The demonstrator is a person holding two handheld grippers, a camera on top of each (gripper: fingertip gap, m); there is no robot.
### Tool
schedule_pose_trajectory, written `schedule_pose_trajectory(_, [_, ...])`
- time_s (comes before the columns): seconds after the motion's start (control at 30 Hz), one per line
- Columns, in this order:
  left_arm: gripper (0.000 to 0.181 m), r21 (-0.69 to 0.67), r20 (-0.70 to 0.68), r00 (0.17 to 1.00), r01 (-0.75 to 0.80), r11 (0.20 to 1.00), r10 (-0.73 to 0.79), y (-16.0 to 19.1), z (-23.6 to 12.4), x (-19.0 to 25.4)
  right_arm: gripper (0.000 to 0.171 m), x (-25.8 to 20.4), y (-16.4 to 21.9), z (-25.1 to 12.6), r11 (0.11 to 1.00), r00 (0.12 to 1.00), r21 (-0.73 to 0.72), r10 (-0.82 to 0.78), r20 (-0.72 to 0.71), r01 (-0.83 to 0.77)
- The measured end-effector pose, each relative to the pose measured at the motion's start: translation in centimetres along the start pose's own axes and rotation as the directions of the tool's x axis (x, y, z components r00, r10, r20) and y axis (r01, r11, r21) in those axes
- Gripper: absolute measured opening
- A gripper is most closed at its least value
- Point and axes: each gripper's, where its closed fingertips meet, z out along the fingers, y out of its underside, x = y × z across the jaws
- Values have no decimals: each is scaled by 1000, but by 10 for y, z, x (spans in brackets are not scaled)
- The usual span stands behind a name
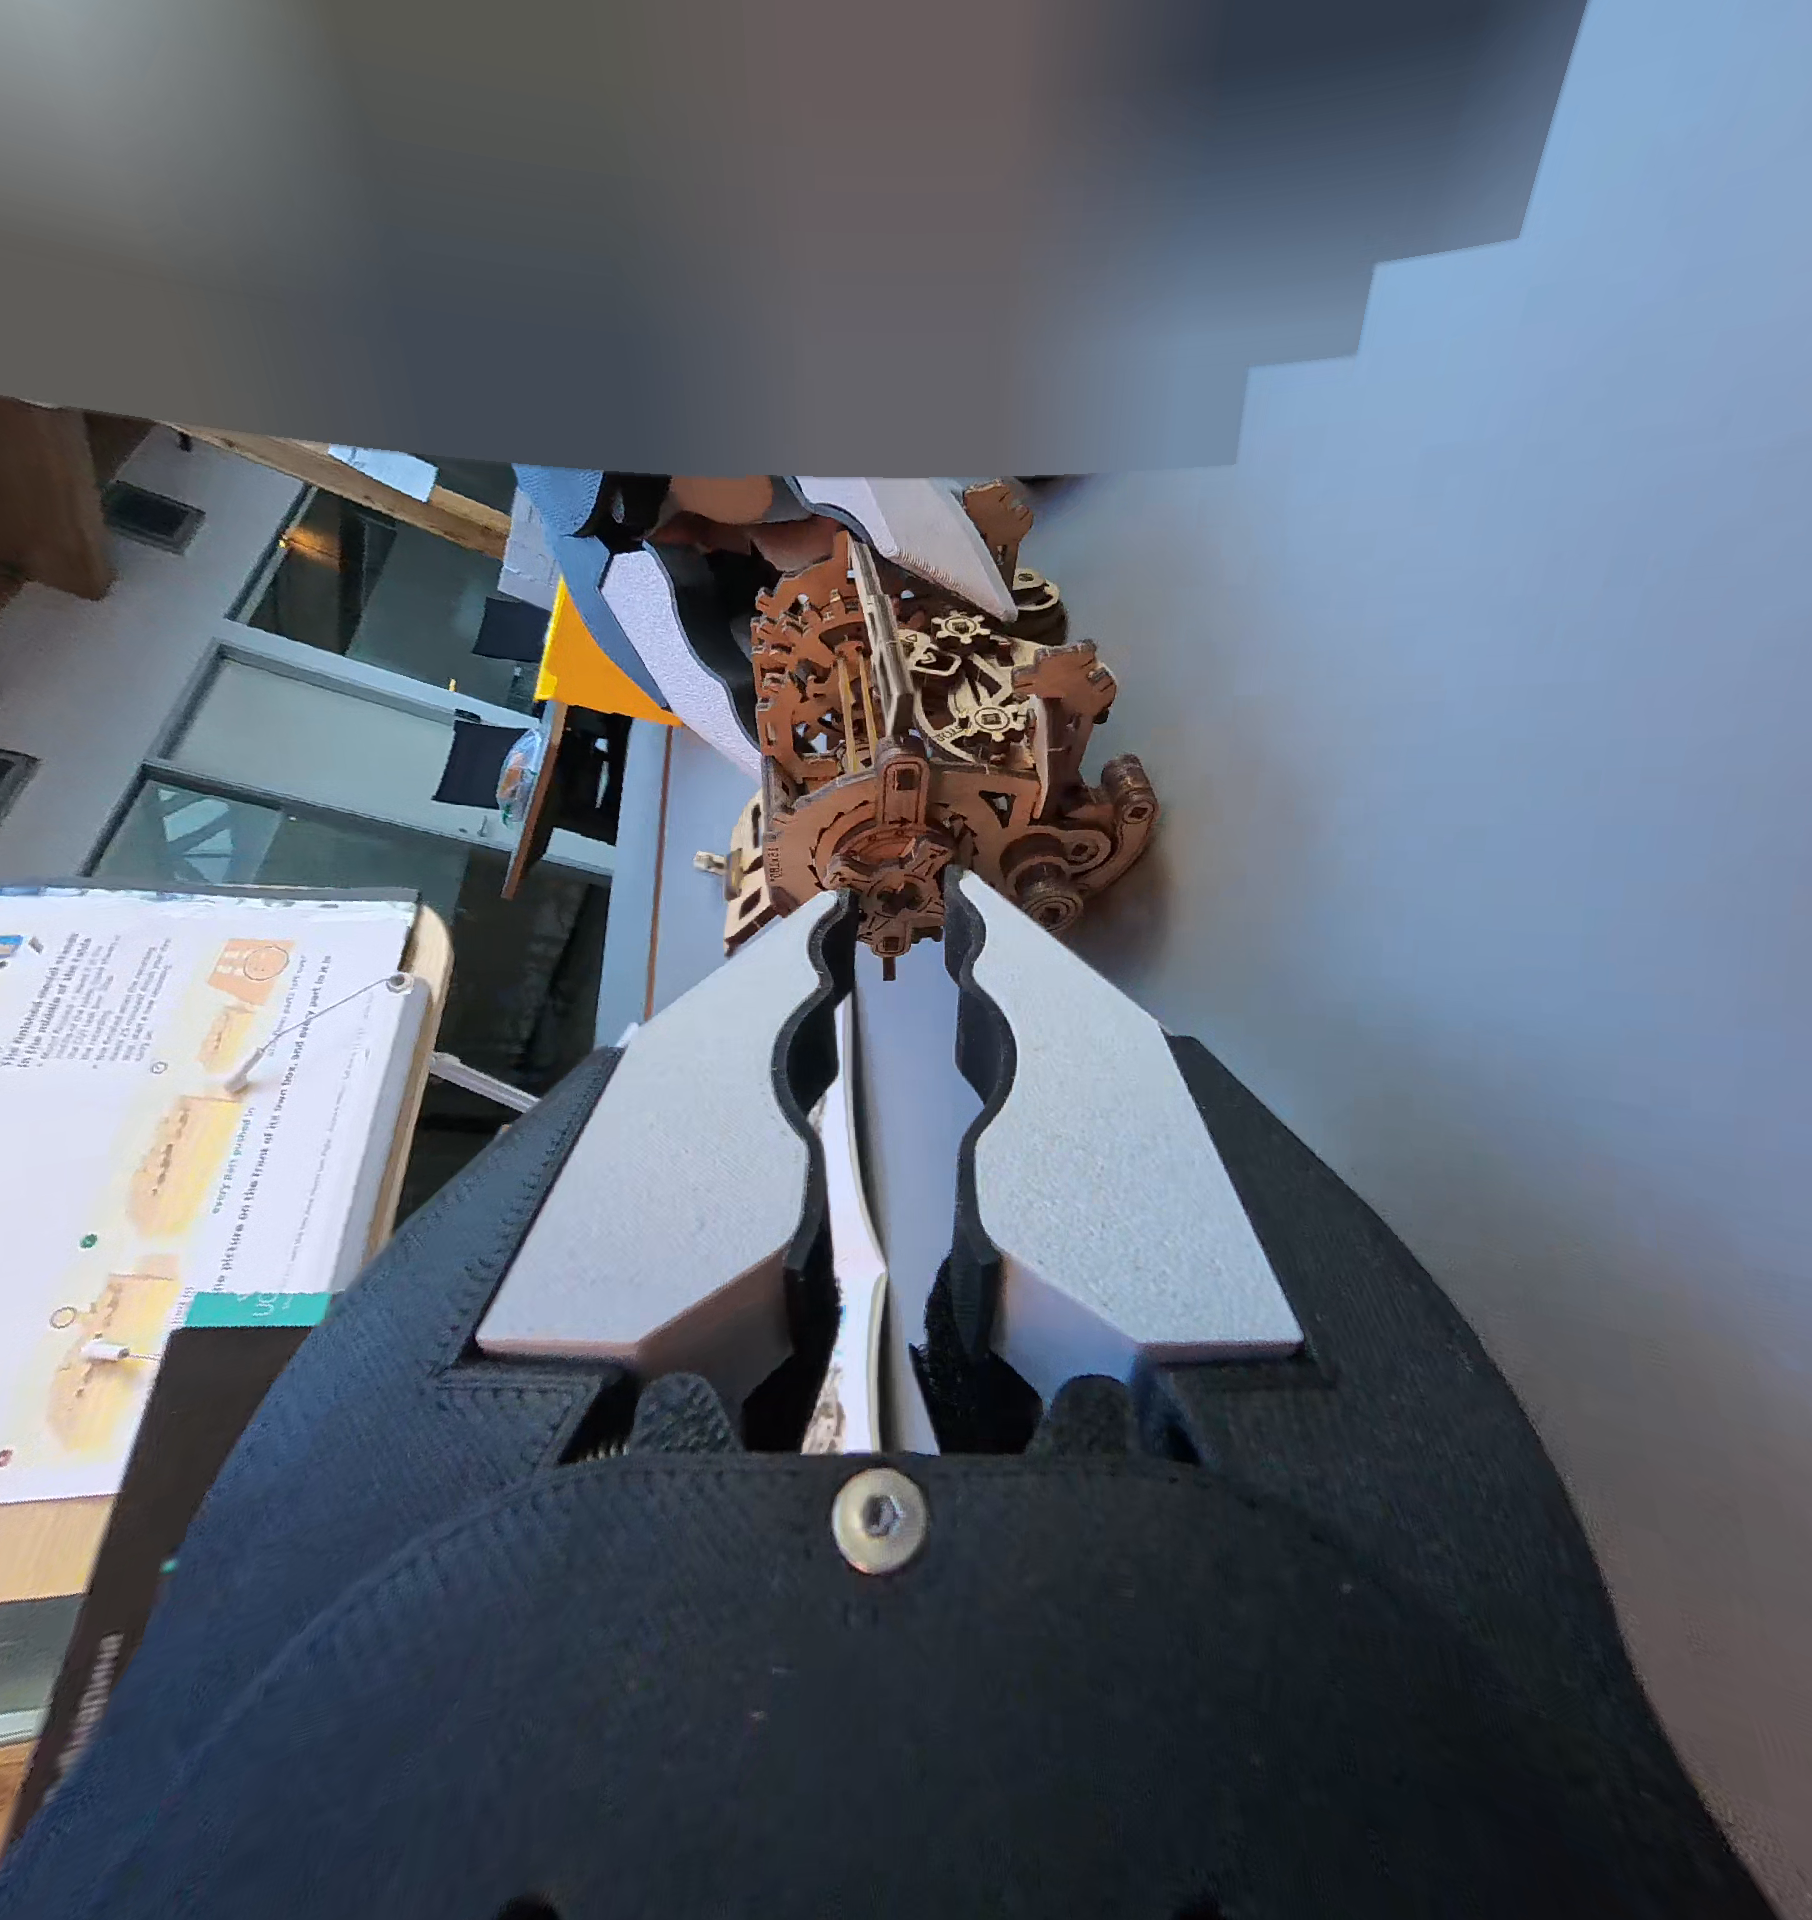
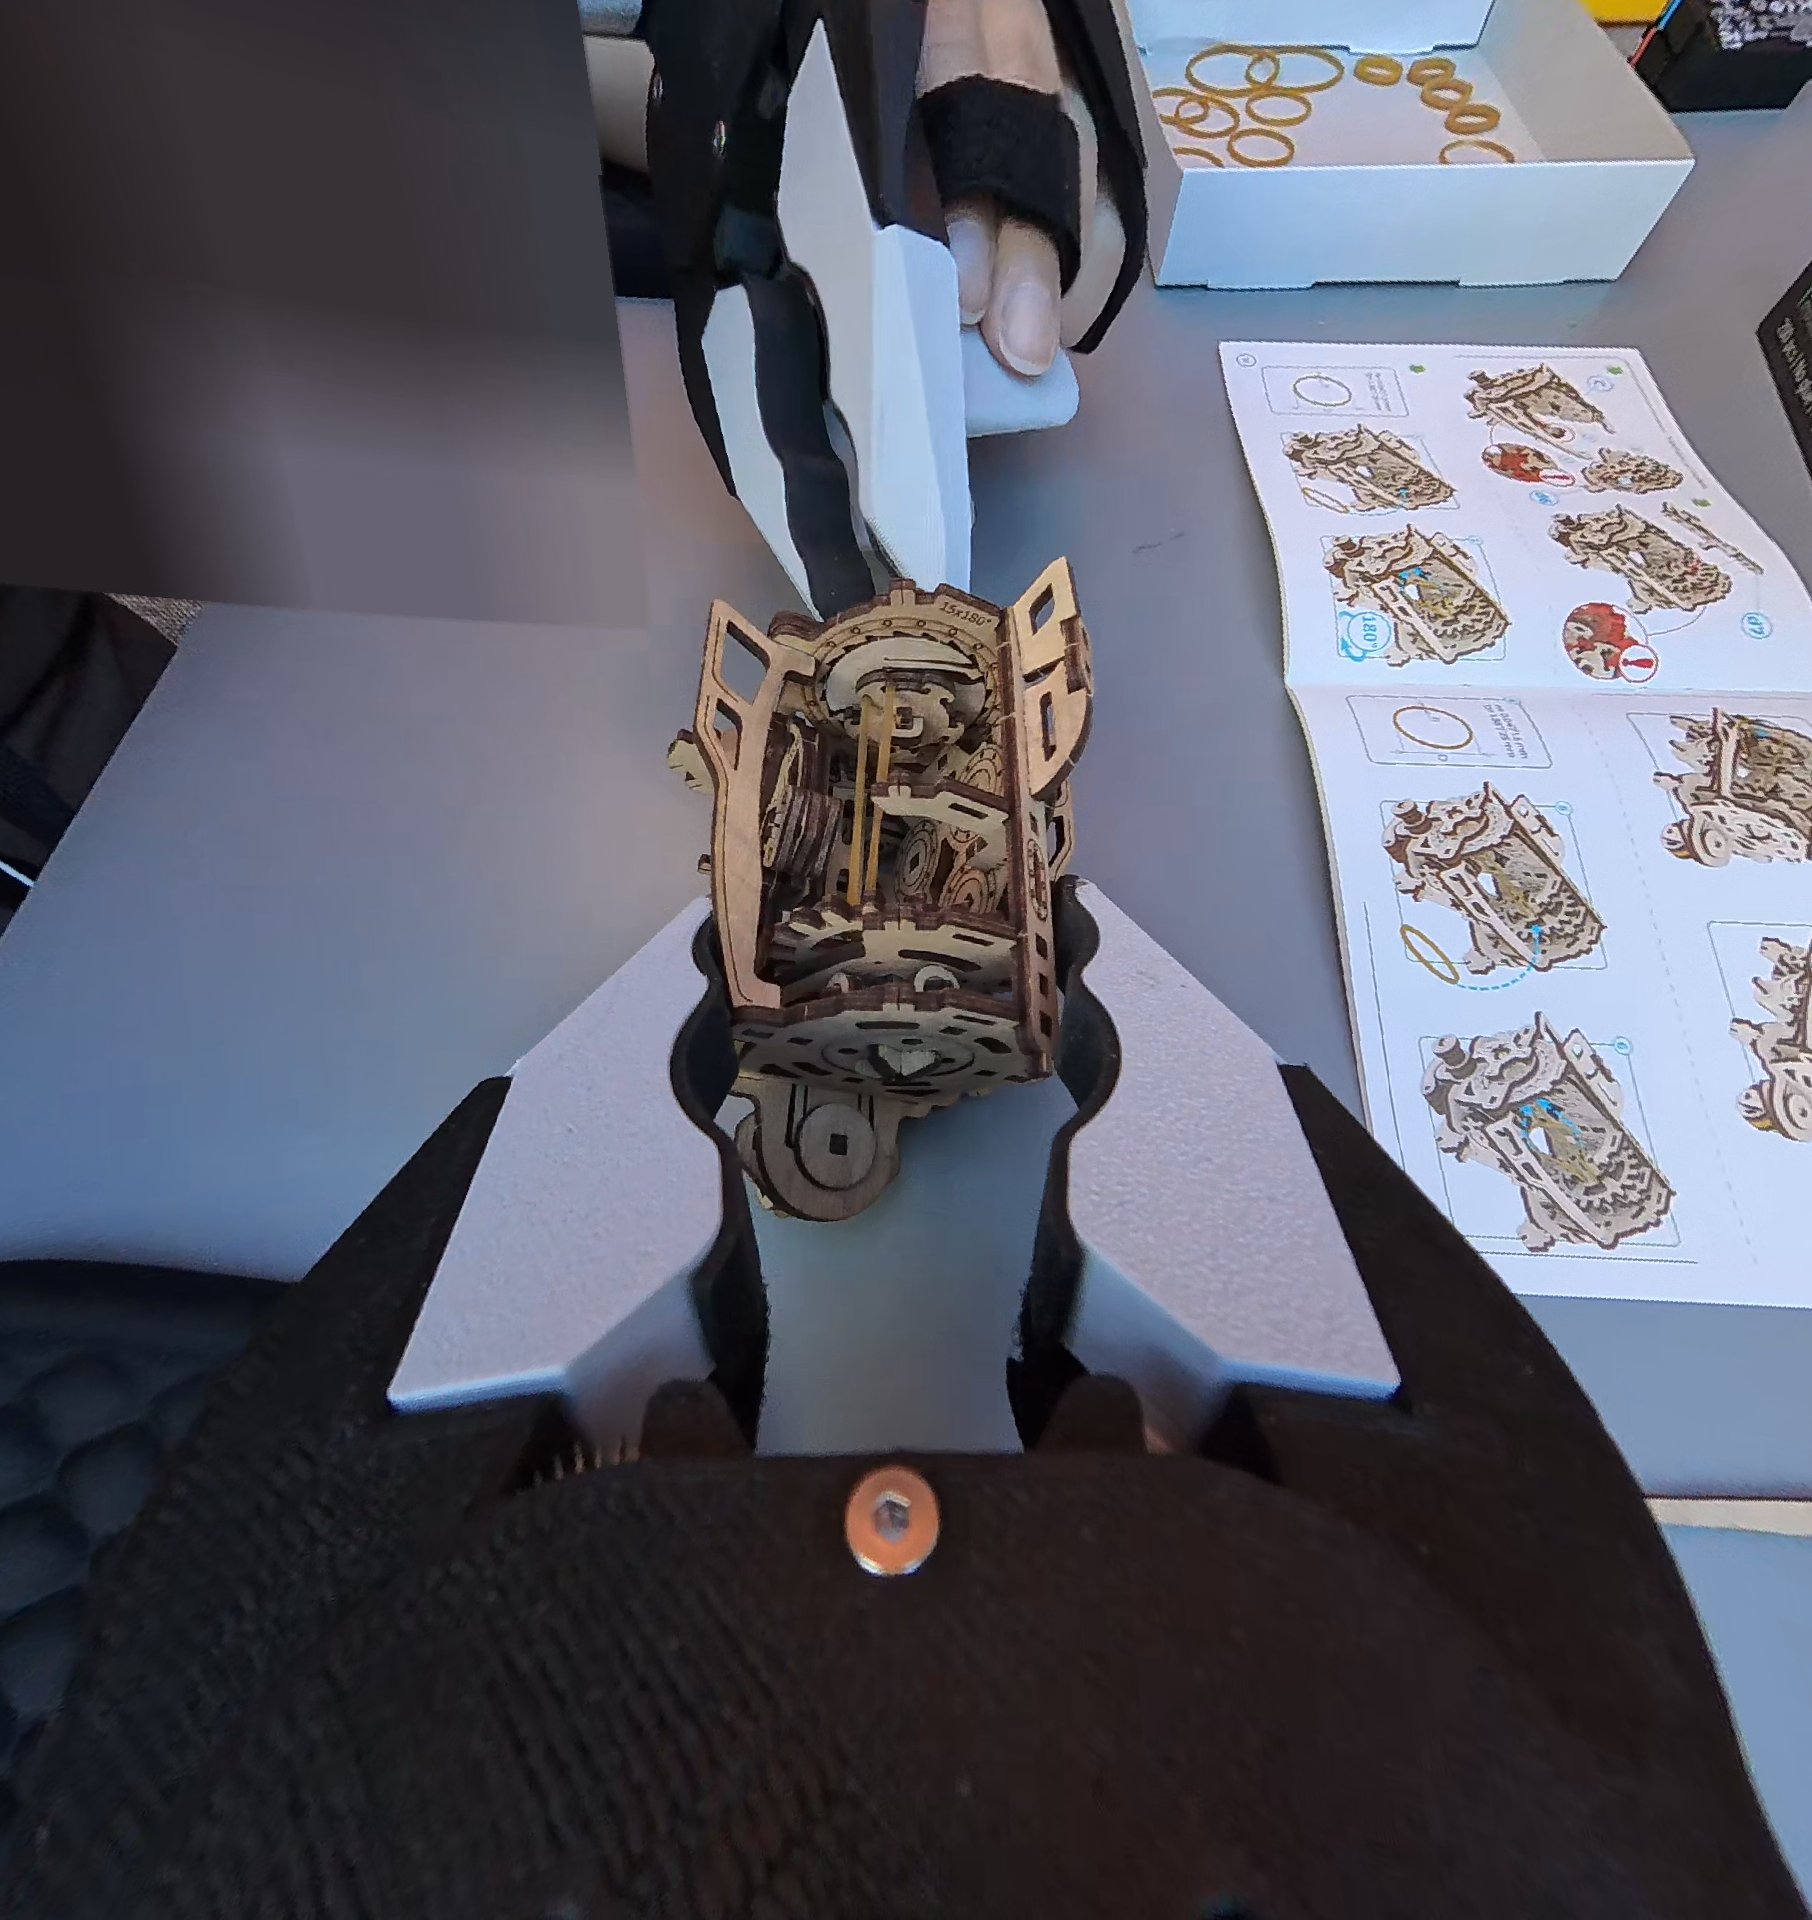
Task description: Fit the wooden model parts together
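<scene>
Wooden model (image 2: 881,883) being held above bench (image 2: 362,935), clamped by right hand-held gripper (image 2: 886,997) for steadiness. Left hand-held gripper (image 1: 894,914) being pinched onto its end hub (image 1: 886,883), likely seating part.

I note the wooden model (image 2: 881,883) is pale laser-cut plywood, matt, with dark scorched edges, and thin yellowish rubber bands (image 2: 871,810) run through its gearwork. My right gripper (image 2: 886,935) shows grey, finely grained matt plastic fingers (image 2: 569,1143) lined with black pads, set in a ribbed, layered black plastic body with one shiny metal screw (image 2: 889,1522); the left gripper (image 1: 897,909) looks the same. The table (image 2: 310,935) is smooth matt grey, the instruction booklet (image 2: 1567,831) slightly glossy printed paper, and the box (image 2: 1401,218) white card.
</scene>
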Motion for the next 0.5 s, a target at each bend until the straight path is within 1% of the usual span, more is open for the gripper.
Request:
schedule_pose_trajectory(0.1, [14, -14, 25, 996, -84, 996, 85, -1, 0, 1, 61, 0, 0, 0, 1000, 1000, -2, 0, -1, 0])
schedule_pose_trajectory(0.27, [14, -30, 49, 984, -170, 985, 172, -2, -1, 1, 71, 0, 3, 2, 1000, 1000, -14, 22, 3, -22])
schedule_pose_trajectory(0.5, [14, -22, 35, 997, -70, 997, 71, 1, 1, -1, 69, 3, 1, 0, 1000, 999, -7, -3, -37, 3])
